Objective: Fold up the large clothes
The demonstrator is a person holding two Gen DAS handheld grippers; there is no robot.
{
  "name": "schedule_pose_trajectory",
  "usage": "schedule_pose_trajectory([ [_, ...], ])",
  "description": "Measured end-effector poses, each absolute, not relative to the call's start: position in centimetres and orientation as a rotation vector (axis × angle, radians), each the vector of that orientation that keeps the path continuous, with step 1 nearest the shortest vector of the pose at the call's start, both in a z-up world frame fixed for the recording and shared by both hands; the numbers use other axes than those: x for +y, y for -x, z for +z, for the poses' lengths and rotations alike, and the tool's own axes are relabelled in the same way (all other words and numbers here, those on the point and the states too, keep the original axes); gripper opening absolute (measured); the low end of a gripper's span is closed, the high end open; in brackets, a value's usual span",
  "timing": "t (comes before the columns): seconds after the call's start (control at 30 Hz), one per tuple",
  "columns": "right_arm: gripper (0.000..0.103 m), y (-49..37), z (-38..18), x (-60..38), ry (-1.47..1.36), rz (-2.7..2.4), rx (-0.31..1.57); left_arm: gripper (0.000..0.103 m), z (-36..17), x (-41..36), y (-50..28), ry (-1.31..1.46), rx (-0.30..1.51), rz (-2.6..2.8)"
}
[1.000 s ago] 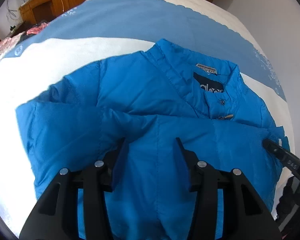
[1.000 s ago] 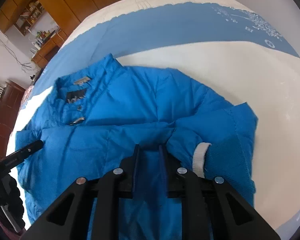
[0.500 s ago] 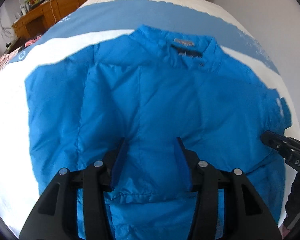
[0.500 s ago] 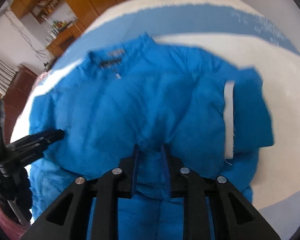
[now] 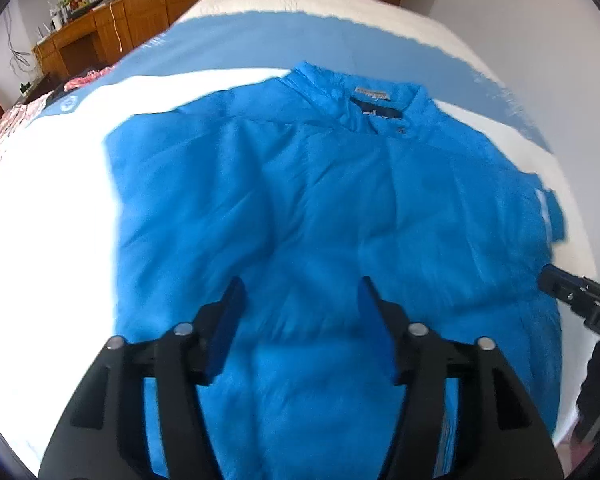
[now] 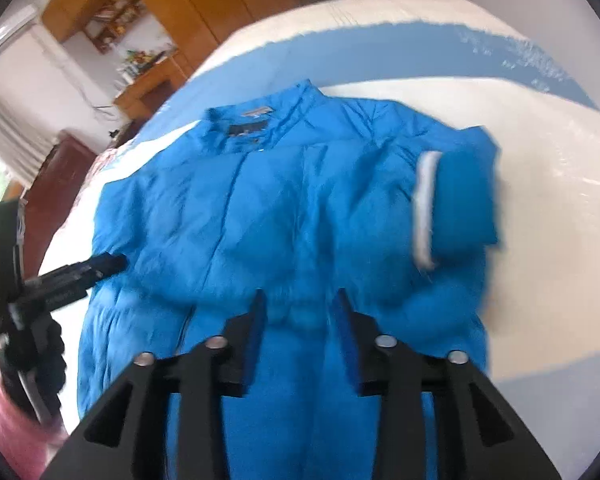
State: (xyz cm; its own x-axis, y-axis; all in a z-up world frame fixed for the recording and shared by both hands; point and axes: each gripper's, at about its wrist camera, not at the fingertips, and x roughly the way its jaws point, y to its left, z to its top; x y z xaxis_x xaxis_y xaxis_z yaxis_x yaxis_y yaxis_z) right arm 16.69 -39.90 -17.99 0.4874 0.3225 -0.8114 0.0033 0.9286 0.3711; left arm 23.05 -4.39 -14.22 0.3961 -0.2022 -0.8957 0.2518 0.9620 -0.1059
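The blue jacket (image 5: 332, 216) lies spread on the bed (image 5: 52, 208), collar toward the far edge, with bare bedding on both sides. The left gripper (image 5: 300, 300) and right gripper (image 6: 300, 308) hover over its near hem, fingers opening and gripping nothing.

Blurred jacket, cropped hems, unreadable labels

Both wrist views are smeared by motion: the blue padded jacket (image 5: 320, 200) loses its quilting lines, and its lower hem runs behind the gripper bodies and off the bottom edge. The collar label (image 5: 374, 94) carries lettering too blurred to read. In the right wrist view the white-trimmed cuff (image 6: 424, 208) is streaked, perhaps folded back. The cluttered wooden desk (image 5: 80, 36) holds items too small to identify. The bedspread (image 6: 540, 200) is washed out by glare.
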Motion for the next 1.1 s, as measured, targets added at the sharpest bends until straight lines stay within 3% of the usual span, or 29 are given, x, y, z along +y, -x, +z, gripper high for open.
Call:
schedule_pose_trajectory([
  [0.1,0.045,-11.9,-17.3,-41.3,-0.345,0.186,1.043,0.069,-13.2,-0.8,-18.8,-0.097,1.116,-0.247],
  [0.3,0.062,-2.9,-18.3,-44.1,-0.401,0.116,1.101,0.07,-14.7,6.9,-11.6,-0.008,1.248,-0.151],
  [0.5,0.066,2.6,-20.4,-45.4,-0.459,0.105,1.215,0.07,-17.4,10.2,-6.1,0.147,1.378,-0.17],
  [0.83,0.067,6.2,-24.5,-43.5,-0.561,0.175,1.309,0.07,-19.3,10.3,-3.0,0.247,1.421,-0.208],
  [0.9,0.058,6.1,-24.4,-43.3,-0.566,0.19,1.3,0.062,-19.7,9.9,-2.8,0.276,1.441,-0.241],
  [0.97,0.035,5.7,-24.7,-42.8,-0.596,0.232,1.315,0.054,-19.7,9.6,-2.2,0.249,1.439,-0.237],
  [1.1,0.018,5.6,-24.6,-42.6,-0.621,0.257,1.315,0.017,-19.2,9.8,-2.3,0.264,1.424,-0.243],
])
